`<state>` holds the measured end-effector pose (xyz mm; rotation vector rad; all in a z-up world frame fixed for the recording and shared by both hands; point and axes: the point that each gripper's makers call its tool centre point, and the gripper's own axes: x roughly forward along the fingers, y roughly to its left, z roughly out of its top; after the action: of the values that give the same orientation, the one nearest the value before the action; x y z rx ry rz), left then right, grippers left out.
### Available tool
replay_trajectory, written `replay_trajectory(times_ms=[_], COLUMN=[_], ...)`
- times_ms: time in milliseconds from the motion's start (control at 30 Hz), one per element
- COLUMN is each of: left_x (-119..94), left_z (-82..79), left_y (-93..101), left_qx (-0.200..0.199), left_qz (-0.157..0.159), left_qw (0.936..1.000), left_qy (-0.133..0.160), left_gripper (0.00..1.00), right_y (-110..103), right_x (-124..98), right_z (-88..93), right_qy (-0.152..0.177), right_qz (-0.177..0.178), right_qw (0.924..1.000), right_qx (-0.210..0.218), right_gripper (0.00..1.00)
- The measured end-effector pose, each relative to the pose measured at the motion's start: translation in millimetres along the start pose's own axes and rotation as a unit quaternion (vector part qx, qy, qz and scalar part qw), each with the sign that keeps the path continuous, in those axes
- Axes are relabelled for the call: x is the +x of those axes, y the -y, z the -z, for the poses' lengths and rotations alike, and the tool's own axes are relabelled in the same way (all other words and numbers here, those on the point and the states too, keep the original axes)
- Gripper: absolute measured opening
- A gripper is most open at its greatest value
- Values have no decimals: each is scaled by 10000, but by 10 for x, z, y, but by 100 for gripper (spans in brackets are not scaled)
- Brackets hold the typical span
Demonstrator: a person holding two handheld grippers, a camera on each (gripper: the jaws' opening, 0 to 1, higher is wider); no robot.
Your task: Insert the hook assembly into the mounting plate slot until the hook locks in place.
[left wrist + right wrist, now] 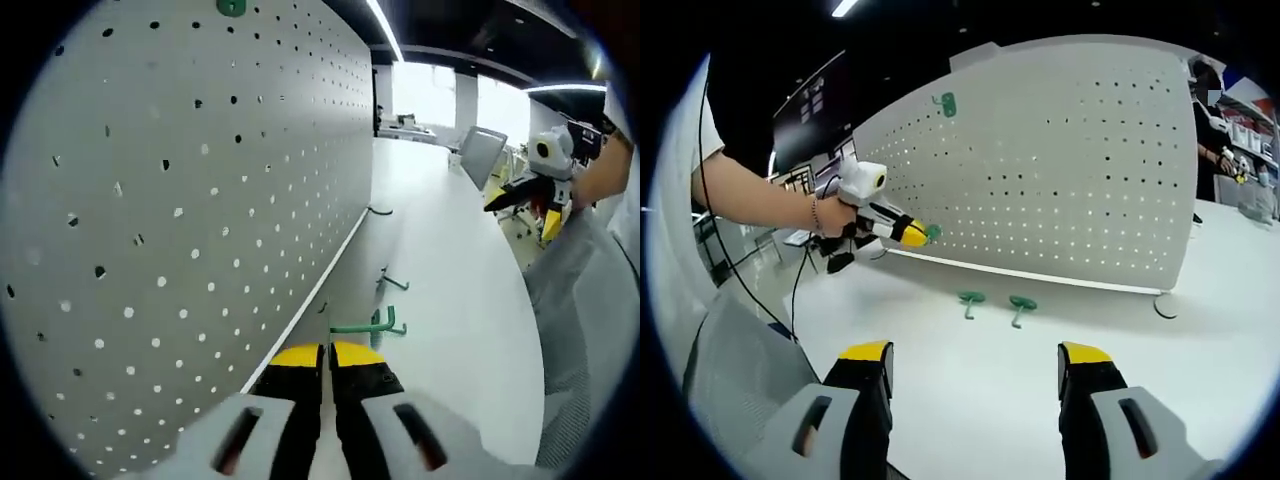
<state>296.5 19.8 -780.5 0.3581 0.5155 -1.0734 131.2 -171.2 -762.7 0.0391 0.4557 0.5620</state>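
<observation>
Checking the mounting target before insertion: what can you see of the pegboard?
The pegboard is a large pale grey panel, sheet metal by its look, with a regular grid of small round holes. It stands upright on the white table, its bottom edge running along the tabletop. One green hook is already mounted near its upper edge. The left gripper, shut on a green hook, is at the board's lower part. Two more green hooks lie on the table before it.

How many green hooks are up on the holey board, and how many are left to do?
One green hook already hangs high on the pegboard. The left gripper is shut on another hook, held close to the board's lower part. Two more hooks lie on the white table, waiting. The right gripper is open, holding nothing.
</observation>
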Motion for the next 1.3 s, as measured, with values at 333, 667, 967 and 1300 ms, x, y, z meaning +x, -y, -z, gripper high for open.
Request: replay_trajectory(times_ms=[333, 667, 967, 1300], left_x=[-114, -231, -348, -462], left_z=[-132, -211, -259, -317], left_y=[54, 93, 151, 211], left_qx=[-30, -110, -228, -445], left_qz=[-187, -370, -529, -691], left_qw=[9992, 9970, 9942, 9893], left_qy=[357, 665, 913, 1206], left_gripper=[2, 2, 2, 2], right_y=[-8, -19, -29, -36], right_x=[-6, -1, -11, -15], right_z=[-23, -36, -61, -75], right_qy=[57, 87, 144, 173], right_qz=[-2, -22, -24, -32], right_qw=[10000, 10000, 9999, 9998], right_qx=[-7, -32, -48, -67], right_gripper=[65, 66, 66, 65])
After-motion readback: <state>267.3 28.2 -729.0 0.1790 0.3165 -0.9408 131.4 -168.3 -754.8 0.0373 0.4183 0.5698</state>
